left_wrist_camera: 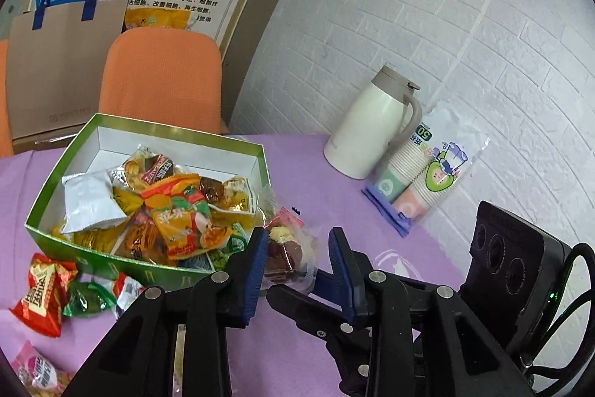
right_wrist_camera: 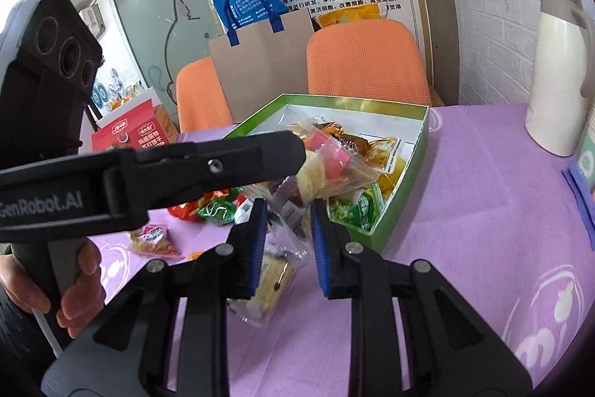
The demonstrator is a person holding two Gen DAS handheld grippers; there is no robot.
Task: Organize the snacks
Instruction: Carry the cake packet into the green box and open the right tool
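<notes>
A green box (left_wrist_camera: 55, 207) (right_wrist_camera: 409, 166) holds several mixed snack packets on the purple tablecloth (right_wrist_camera: 465, 229). My left gripper (left_wrist_camera: 298, 233) is open at the box's near right corner. A clear packet with a pink top and dark dried fruit (left_wrist_camera: 286, 248) (right_wrist_camera: 334, 162) sits between its blue pads, touching the left pad only. My right gripper (right_wrist_camera: 288, 205) is open low over the cloth, just in front of the box. A clear packet with a pale cake (right_wrist_camera: 271, 279) lies on the cloth partly behind its left finger (right_wrist_camera: 254, 248).
Loose snacks lie left of the box: a red packet (left_wrist_camera: 41, 293), a green one (left_wrist_camera: 87, 296), a pink one (left_wrist_camera: 37, 371). A white thermos (left_wrist_camera: 368, 129) and a sleeve of paper cups (left_wrist_camera: 420, 181) stand by the brick wall. Orange chairs (right_wrist_camera: 368, 62) are behind the table.
</notes>
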